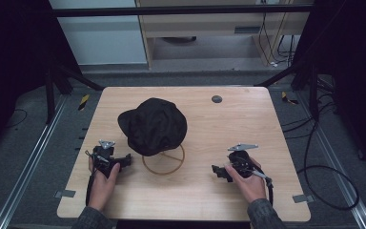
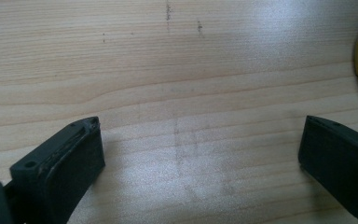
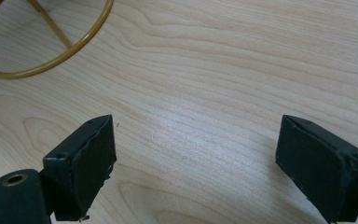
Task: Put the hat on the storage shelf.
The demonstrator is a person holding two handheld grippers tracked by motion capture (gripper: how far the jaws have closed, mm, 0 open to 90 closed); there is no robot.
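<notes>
Pale wooden table [image 1: 248, 129] has a smooth, lightly shiny grain. The floppy black cloth hat [image 1: 155, 125] looks matt, and the round brass-coloured metal wire stand [image 3: 51, 35] beyond the jaws looks glossy.

- The high view is dim and slightly soft; the surroundings fall to near black while the bench [image 1: 209, 129] is evenly lit from above.
- The black hat [image 1: 153, 125] shows almost no detail.
- In both gripper views, pale glare sheens the wood grain.
- The jaws of the tongs cast faint, soft shadows and look slightly blurred.
</notes>
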